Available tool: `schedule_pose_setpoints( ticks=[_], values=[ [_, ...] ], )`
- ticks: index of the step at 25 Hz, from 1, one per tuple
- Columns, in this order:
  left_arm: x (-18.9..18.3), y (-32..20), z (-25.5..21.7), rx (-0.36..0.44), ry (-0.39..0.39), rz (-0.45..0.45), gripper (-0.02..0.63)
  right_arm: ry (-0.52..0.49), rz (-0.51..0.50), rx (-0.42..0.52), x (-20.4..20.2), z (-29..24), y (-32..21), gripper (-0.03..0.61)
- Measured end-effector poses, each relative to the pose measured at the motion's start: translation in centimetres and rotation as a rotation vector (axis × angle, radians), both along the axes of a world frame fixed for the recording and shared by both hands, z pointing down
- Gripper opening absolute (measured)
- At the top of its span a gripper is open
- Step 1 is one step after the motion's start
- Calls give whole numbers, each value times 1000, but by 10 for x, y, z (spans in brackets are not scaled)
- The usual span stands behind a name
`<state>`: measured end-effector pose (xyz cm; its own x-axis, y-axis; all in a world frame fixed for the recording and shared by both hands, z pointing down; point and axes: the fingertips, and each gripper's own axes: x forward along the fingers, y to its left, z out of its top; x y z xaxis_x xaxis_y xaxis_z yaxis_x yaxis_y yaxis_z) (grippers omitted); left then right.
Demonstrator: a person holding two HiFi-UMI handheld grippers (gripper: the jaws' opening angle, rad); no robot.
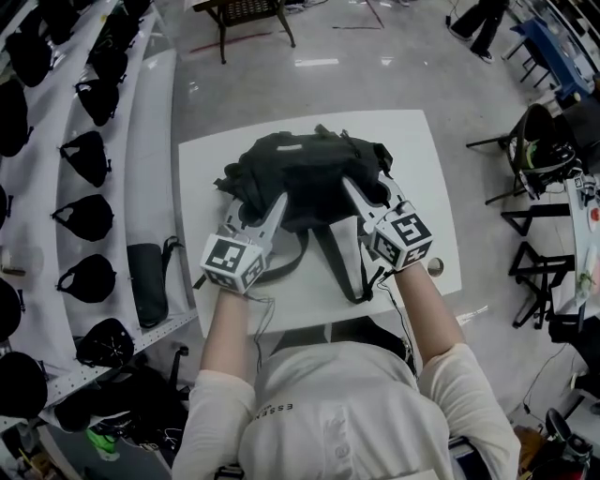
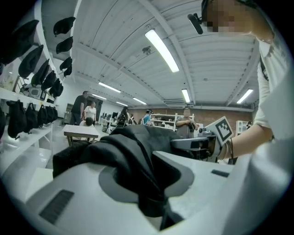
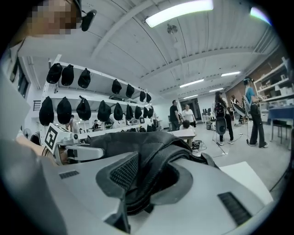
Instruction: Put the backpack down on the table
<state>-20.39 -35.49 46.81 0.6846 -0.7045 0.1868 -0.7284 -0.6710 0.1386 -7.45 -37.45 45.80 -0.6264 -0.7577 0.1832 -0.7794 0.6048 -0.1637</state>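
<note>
A black backpack (image 1: 305, 173) lies on the white table (image 1: 417, 169), its shoulder straps (image 1: 342, 267) trailing toward the near edge. My left gripper (image 1: 277, 202) is shut on a fold of black fabric at the pack's near left side. In the left gripper view that fabric (image 2: 131, 158) fills the gap between the jaws of the left gripper (image 2: 149, 181). My right gripper (image 1: 352, 186) is shut on the pack's near right side. The right gripper view shows a padded mesh strap (image 3: 154, 172) pinched in the right gripper (image 3: 142, 188). Both grippers point almost level.
Shelves with several black bags (image 1: 89, 155) run along the left. A dark bag (image 1: 145, 281) lies below them beside the table. Black stands and chairs (image 1: 539, 150) crowd the right. A dark bench (image 1: 248, 14) stands beyond the table. People stand in the room's far end (image 3: 183, 114).
</note>
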Motion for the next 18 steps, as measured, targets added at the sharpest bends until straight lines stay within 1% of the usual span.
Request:
schedule_pose_setpoints(
  ticks=[7, 12, 18],
  values=[
    [6, 34, 15, -43, 21, -17, 89, -30, 18, -18, 8, 15, 36, 100],
    [6, 63, 30, -102, 41, -46, 94, -33, -6, -53, 9, 28, 63, 103],
    [6, 98, 48, -150, 65, -90, 98, -29, -39, -85, 11, 43, 96, 109]
  ],
)
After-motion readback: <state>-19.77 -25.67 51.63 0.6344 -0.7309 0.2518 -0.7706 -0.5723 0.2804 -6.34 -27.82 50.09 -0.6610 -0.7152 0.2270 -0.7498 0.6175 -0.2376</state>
